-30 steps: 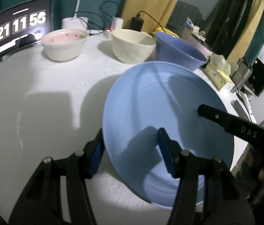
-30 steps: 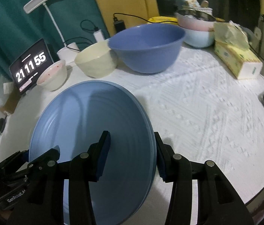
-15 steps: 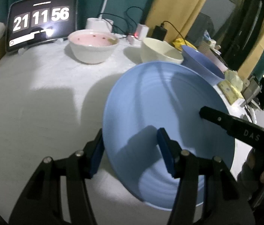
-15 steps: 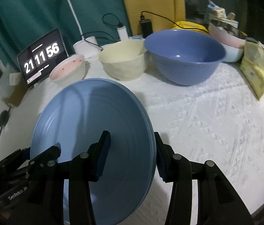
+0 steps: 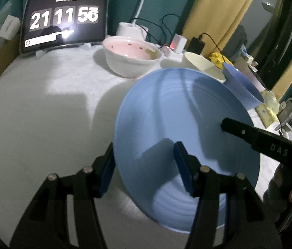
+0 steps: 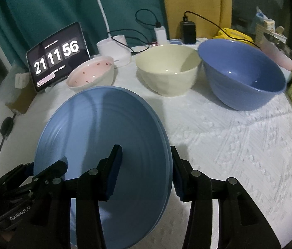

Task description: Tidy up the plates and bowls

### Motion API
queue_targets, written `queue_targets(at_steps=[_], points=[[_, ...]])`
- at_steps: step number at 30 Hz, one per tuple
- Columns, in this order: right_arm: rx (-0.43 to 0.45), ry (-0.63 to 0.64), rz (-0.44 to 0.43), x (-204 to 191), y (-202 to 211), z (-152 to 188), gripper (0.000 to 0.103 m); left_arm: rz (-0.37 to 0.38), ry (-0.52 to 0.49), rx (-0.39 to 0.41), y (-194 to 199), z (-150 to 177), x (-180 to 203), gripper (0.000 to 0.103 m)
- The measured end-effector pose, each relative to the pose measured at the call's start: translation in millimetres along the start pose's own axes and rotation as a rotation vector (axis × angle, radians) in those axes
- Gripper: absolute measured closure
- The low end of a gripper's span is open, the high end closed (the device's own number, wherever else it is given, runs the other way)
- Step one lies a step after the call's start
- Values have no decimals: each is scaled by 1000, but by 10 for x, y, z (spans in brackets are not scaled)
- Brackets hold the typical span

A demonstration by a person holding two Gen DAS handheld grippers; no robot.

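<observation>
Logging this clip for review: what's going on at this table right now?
A person holds a light blue plate off the white tablecloth with both handheld grippers, the left gripper clamping one rim and the right gripper the opposite rim. Behind it stand a pink-lined bowl, a cream bowl and a large blue bowl, beside a tablet clock.

Plates we count: one blue plate (image 6: 104,145), lower left of frame
Bowls we count: three – pink bowl (image 6: 91,75), cream bowl (image 6: 166,70), blue bowl (image 6: 241,72)
Clocks we count: one tablet clock (image 6: 56,55), upper left
</observation>
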State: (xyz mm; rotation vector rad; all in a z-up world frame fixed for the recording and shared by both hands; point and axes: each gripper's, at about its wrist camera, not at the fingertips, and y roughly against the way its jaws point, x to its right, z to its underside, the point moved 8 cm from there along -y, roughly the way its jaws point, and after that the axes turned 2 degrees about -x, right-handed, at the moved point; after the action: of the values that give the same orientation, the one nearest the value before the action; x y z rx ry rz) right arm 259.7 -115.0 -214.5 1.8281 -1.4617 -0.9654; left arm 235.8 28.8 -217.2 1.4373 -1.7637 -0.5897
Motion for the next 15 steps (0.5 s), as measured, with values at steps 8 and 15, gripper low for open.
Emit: queue_targets(at_steps=[8, 15], points=[[-19, 16, -16, -87, -176, -90, 55, -23, 18, -2, -62, -62, -140, 46], [-34, 24, -29, -156, -310, -145, 55, -53, 29, -10, -140, -104, -232, 46]])
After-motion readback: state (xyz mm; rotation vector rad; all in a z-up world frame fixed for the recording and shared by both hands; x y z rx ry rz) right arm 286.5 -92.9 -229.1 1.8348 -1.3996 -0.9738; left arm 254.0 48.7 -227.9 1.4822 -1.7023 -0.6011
